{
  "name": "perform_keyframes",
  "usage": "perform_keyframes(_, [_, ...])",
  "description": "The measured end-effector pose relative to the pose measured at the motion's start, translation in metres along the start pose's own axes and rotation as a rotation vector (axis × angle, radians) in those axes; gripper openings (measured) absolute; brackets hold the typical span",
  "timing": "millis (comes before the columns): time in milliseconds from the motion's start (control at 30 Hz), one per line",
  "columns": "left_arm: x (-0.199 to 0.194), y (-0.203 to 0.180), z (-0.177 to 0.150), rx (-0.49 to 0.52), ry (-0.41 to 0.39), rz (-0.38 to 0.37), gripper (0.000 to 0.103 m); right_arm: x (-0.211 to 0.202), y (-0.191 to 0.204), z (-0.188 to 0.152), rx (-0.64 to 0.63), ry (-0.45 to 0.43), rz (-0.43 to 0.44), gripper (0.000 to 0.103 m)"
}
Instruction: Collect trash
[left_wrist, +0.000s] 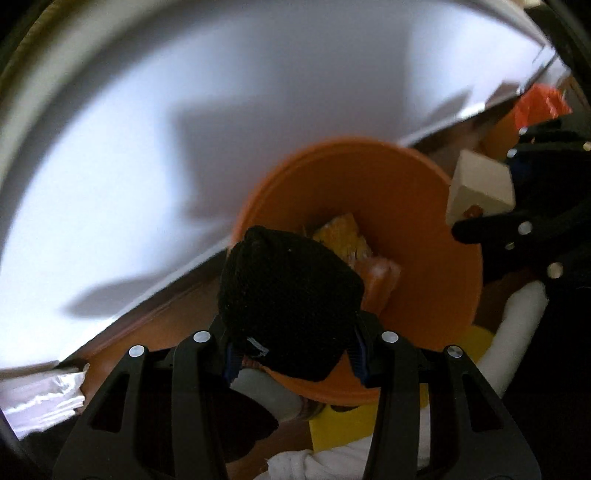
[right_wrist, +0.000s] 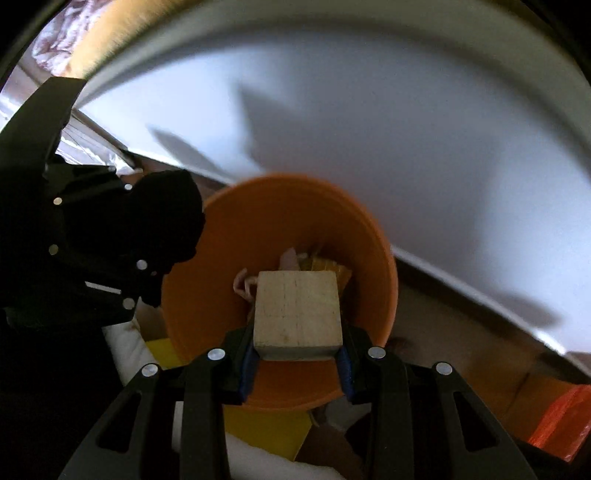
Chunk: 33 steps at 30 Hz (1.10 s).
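An orange bin (left_wrist: 436, 236) stands on the floor by a white wall, with yellow and orange scraps (left_wrist: 343, 236) inside. My left gripper (left_wrist: 293, 360) is shut on a black knitted cloth (left_wrist: 288, 295) held over the bin's near rim. My right gripper (right_wrist: 295, 365) is shut on a pale wooden block (right_wrist: 297, 314) held over the same bin (right_wrist: 229, 236). The block also shows in the left wrist view (left_wrist: 480, 184), and the black cloth in the right wrist view (right_wrist: 166, 218).
A white wall (left_wrist: 184, 110) rises just behind the bin. Around the bin's base lie a yellow sheet (right_wrist: 266, 428), white cloth (left_wrist: 517, 332), an orange plastic bag (right_wrist: 561, 424) and a silvery wrapper (left_wrist: 40, 402) on the brown floor.
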<state>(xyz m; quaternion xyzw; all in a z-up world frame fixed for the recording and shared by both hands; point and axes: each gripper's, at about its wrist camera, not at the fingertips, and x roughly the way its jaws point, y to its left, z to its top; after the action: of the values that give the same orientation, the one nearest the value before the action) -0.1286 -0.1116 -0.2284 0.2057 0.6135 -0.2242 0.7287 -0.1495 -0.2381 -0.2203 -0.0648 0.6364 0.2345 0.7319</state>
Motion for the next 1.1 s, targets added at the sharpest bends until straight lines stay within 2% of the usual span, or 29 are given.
perform_keyframes(100, [0.020,-0.002,0.001,0.011,0.056,-0.008,0.044,0.009,-0.002,0.005,0.012,0.026,0.015,0.035])
perform_keyframes(267, [0.032,0.005,0.002,-0.020,0.099,-0.022,0.045,0.026,-0.003,0.009,0.009,0.079,0.018,0.036])
perform_keyframes(400, [0.039,0.009,-0.001,-0.043,0.124,-0.023,0.045,0.027,0.001,0.005,-0.008,0.083,0.019,0.036])
perform_keyframes(467, [0.039,0.007,-0.001,-0.042,0.130,-0.017,0.048,0.028,0.001,0.006,-0.011,0.085,0.016,0.036])
perform_keyframes(533, [0.040,0.003,0.000,-0.035,0.143,0.013,0.056,0.031,0.001,0.003,-0.008,0.095,0.014,0.050])
perform_keyframes(567, [0.040,0.003,0.001,-0.032,0.146,0.023,0.060,0.032,0.002,0.004,-0.007,0.095,0.011,0.056])
perform_keyframes(700, [0.037,0.002,0.001,-0.040,0.139,0.030,0.069,0.028,0.000,0.001,0.003,0.082,0.010,0.057])
perform_keyframes(1000, [0.018,0.008,-0.005,-0.049,0.106,0.029,0.071,0.020,-0.003,-0.001,0.037,0.038,-0.014,0.060])
perform_keyframes(1100, [0.001,0.004,-0.004,-0.044,0.085,0.000,0.071,0.003,-0.002,-0.006,0.040,0.008,-0.018,0.062])
